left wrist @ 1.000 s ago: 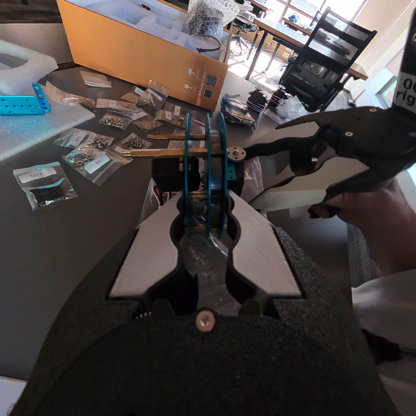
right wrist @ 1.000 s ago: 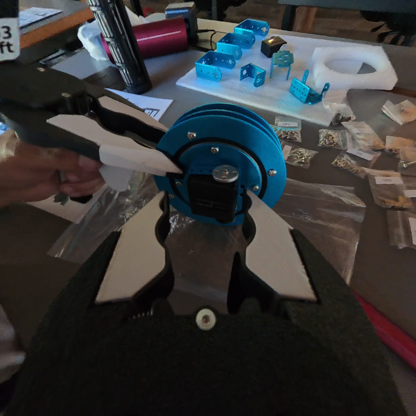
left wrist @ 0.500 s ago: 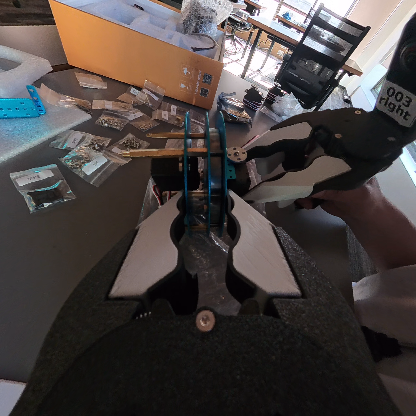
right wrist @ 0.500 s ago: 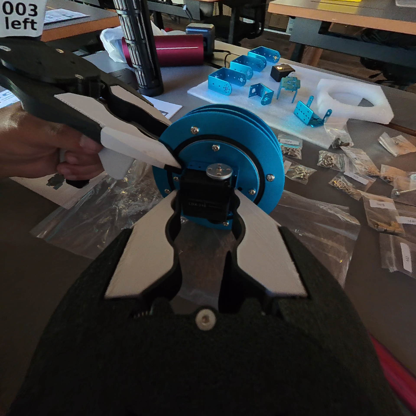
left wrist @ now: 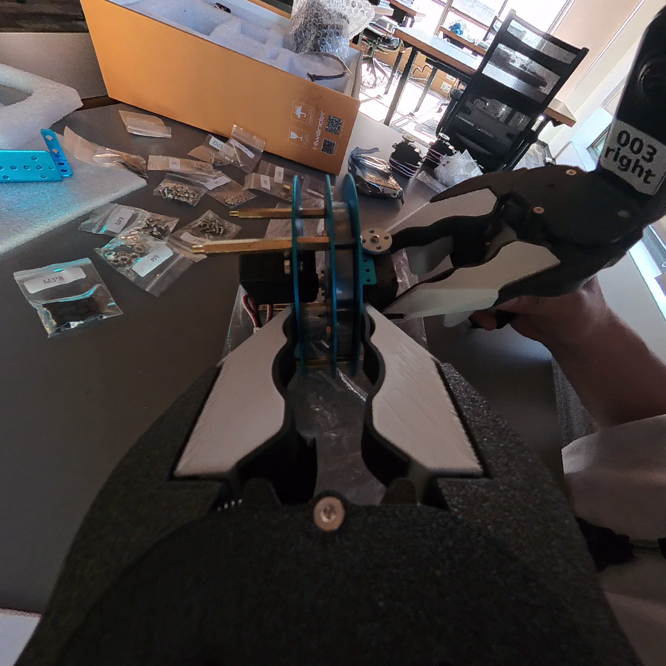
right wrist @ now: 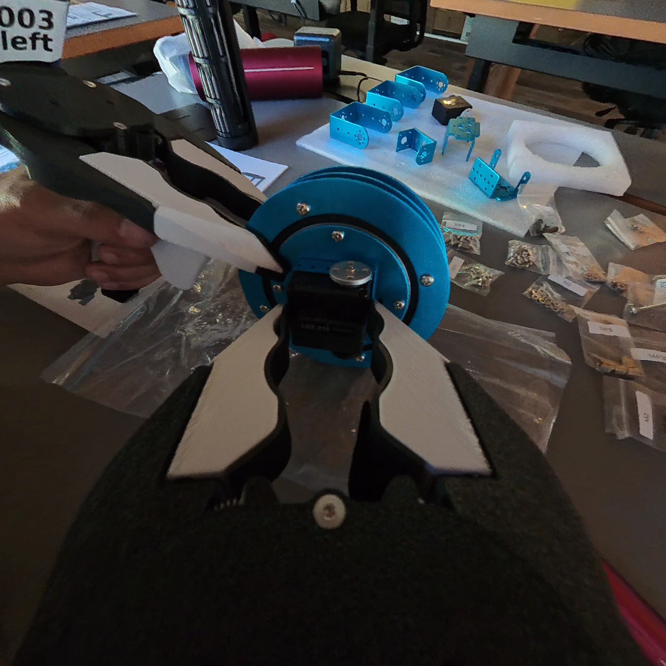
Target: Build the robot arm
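- Between both grippers, above the desk (left wrist: 151, 414), stands a blue disc stack (left wrist: 326, 277) on edge, its brass rods' long axis running left to right.
- Left gripper (left wrist: 326, 324): jaws narrowed onto the discs' near rims.
- Right gripper (right wrist: 329, 313): jaws closed around the black motor block (right wrist: 329, 317) on the stack's face.
- Screw bags (left wrist: 144, 252) and an orange box (left wrist: 216, 83) lie beyond.

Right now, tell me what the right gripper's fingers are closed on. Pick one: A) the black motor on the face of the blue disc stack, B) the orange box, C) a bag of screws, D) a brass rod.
A: in the right wrist view the right gripper has a finger against each side of the black motor on the blue disc stack.
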Demonstrator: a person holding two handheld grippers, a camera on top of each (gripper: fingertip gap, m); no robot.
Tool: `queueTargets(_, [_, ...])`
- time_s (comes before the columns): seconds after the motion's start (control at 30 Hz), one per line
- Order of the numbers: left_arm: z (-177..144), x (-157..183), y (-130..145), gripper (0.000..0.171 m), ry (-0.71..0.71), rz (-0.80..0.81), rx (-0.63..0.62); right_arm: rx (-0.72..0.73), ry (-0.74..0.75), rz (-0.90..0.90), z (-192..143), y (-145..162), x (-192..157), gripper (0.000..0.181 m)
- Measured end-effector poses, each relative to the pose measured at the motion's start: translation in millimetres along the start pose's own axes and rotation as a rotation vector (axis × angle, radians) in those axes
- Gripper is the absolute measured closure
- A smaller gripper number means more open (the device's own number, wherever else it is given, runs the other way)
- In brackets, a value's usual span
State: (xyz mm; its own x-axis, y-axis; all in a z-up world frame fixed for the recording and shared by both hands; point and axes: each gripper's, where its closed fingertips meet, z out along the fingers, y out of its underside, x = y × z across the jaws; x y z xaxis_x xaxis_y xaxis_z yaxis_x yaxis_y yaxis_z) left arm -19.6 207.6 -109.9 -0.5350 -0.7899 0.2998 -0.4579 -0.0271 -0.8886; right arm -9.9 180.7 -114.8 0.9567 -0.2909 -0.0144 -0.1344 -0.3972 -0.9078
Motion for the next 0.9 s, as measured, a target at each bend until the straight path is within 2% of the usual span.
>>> queueTargets(0.13, [0,0,0,0.139,0.001,-0.014,-0.002,0.008,-0.011,0.032,-2,1,1,0.138])
queueTargets(0.23, [0,0,0,0.139,-0.012,-0.017,0.003,0.052,0.005,0.061,-15,-4,7,0.126])
queueTargets(0.27, [1,0,0,0.139,-0.016,-0.017,0.003,0.065,0.02,0.063,-19,-6,11,0.12])
queueTargets(0.37, [1,1,0,0.139,-0.02,-0.021,0.001,0.053,0.052,0.062,-15,-2,25,0.077])
queueTargets(0.4, [1,1,0,0.139,-0.018,-0.025,0.0,0.04,0.03,0.065,-10,-1,28,0.077])
queueTargets(0.5, [0,0,1,0.139,-0.004,-0.036,-0.001,-0.003,-0.192,-0.015,-11,2,30,0.115])
queueTargets(0.53, [-1,0,1,0.139,0.004,-0.041,-0.001,0.001,-0.248,-0.027,-12,0,37,0.121])
queueTargets(0.6, [-1,-1,1,0.139,0.016,-0.049,0.002,-0.095,-0.464,0.032,-13,5,42,0.11])
queueTargets(0.67, [-1,-1,1,0.139,0.018,-0.048,0.004,-0.168,-0.66,0.141,-9,0,47,0.117])
queueTargets(0.7, [-1,-1,0,0.139,0.018,-0.05,0.005,-0.188,-0.731,0.186,-5,-3,48,0.116])
queueTargets(0.73, [0,-1,0,0.139,0.018,-0.053,0.007,-0.23,-0.792,0.205,-2,0,46,0.122])
queueTargets(0.83, [1,-2,-1,0.139,0.017,-0.059,0.013,-0.34,-0.803,0.091,18,18,43,0.143])
queueTargets(0.9, [-1,-6,-6,0.14,-0.002,-0.076,0.028,-0.376,-0.806,0.052,23,15,41,0.142])
